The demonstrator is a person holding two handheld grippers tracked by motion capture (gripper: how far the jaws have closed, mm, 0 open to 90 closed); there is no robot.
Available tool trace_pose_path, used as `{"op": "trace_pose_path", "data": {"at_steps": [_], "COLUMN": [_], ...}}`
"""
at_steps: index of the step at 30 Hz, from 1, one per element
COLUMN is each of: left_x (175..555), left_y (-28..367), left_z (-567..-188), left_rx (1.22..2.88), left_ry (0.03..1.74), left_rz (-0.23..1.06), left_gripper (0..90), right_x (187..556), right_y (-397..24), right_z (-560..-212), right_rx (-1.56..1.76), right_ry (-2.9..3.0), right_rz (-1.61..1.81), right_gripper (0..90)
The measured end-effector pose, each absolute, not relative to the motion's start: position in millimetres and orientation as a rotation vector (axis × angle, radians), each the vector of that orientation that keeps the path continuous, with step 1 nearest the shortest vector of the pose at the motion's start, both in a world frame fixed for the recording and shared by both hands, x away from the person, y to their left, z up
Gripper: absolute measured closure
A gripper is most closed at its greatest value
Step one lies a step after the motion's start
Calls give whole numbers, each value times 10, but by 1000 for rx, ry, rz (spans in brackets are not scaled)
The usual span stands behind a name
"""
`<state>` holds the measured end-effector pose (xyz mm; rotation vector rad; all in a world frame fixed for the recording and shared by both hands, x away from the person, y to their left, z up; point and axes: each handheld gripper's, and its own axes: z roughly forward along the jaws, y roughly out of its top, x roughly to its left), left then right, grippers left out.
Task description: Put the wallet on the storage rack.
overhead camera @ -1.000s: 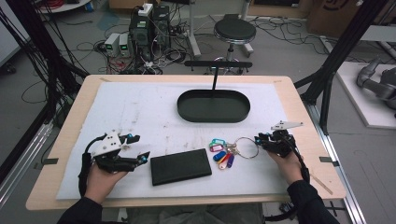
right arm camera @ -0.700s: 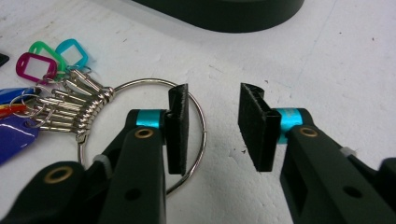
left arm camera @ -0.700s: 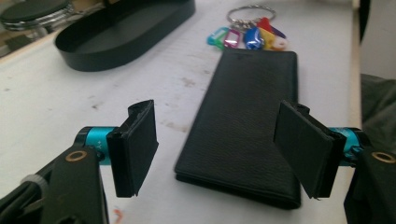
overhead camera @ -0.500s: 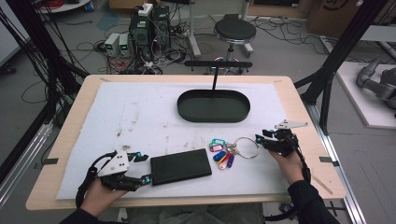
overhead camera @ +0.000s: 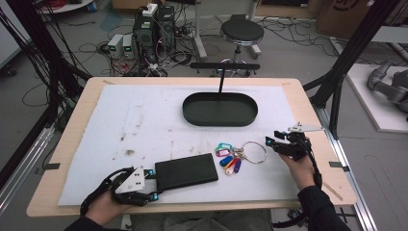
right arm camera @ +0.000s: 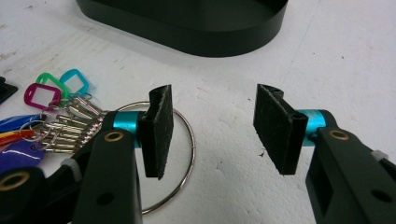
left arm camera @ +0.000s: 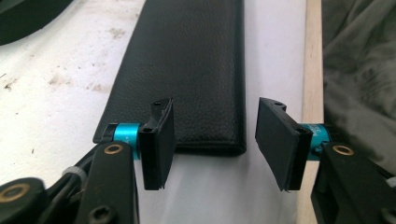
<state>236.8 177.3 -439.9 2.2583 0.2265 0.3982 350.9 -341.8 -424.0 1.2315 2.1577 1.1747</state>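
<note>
**Black case at your left claw, key ring at your right**

Wooden table (overhead camera: 308, 103) carries a white mat (overhead camera: 144, 125), and everything sits on that mat. Farthest from you lies the black oval tray (overhead camera: 220, 109), near the middle of the far half.

Closer in, the black leather case (overhead camera: 186, 171) lies flat near the front edge. Your left hand (overhead camera: 103, 208) comes in low at the front left corner, knuckles up, with the left gripper (overhead camera: 153, 184) pointing level along the mat at the case's short end. Its jaws have just been closing and now stand half apart; in the left gripper view the case's near corner (left arm camera: 205, 140) sits just ahead of the gap, one pad over its edge, neither pad pressing on it.

Right of the case lies the key ring (overhead camera: 253, 152) with its coloured tags (overhead camera: 227, 156). Your right hand (overhead camera: 302, 168) reaches in from the front right, the right gripper (overhead camera: 270, 143) aimed left at the ring. Its jaws have just been opening and stand wide, holding nothing; the ring (right arm camera: 184, 154) lies on the mat beneath the left-hand pad.
</note>
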Motion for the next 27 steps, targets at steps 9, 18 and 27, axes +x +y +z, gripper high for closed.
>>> {"op": "trace_pose_path", "data": {"at_steps": [9,18,27], "left_x": [2338,2281,2414], "left_y": [1733,1685,1787], "left_z": [-4428,-4387,-4240], "left_rx": [2305,2333,2190], "left_ry": [155,87,184], "left_rz": [476,506,422], "left_gripper": [557,724,769], "right_x": [3516,3440,3382], "right_y": [-3430,-3395,-3315], "right_z": [-4238,-4213,-4166], "right_rx": [1233,1222,1167], "right_ry": [2150,2141,2147], "right_rz": [1181,1202,1263], "right_gripper": [485,490,497]}}
